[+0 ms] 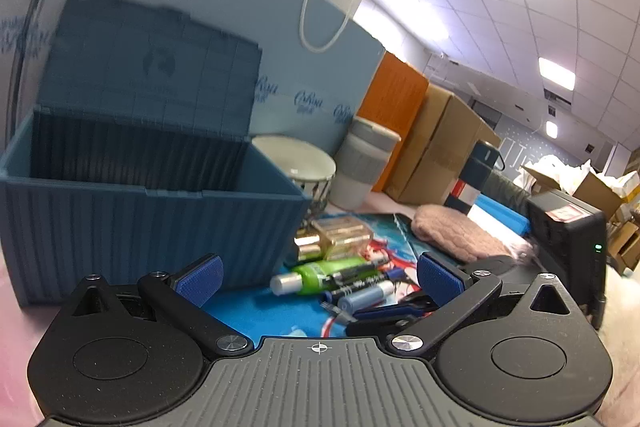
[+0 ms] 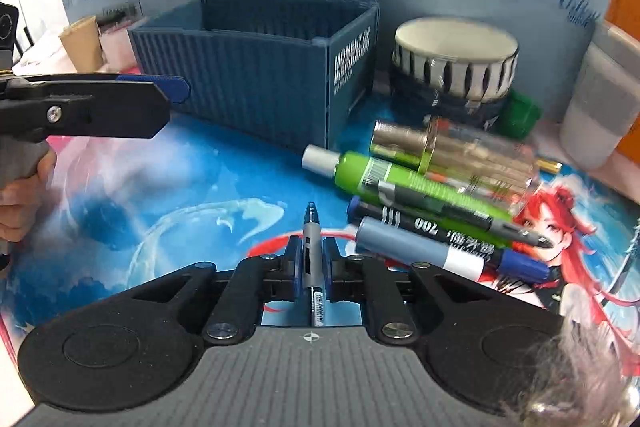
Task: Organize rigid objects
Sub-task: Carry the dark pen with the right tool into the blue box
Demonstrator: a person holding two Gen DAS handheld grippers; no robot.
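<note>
Left wrist view: the left gripper (image 1: 318,277) is held spread apart and empty just beside the open blue container box (image 1: 160,219), the pile of pens and tubes (image 1: 340,279) lying past its fingertips, at the box's front corner. Right wrist view: the right gripper (image 2: 311,261) is clamped on a grey pen (image 2: 311,251), tip aimed toward the box (image 2: 256,67), likely for dropping in.

Container box (image 2: 280,67) sits far centre on the mat (image 2: 160,195), lid raised behind it. Right of the box: bowl (image 2: 454,59), then cup (image 2: 596,107) at far right. Nearer, right of centre, tube (image 2: 400,183) and markers (image 2: 440,235) lie piled, touching, before a bottle (image 2: 460,147).
</note>
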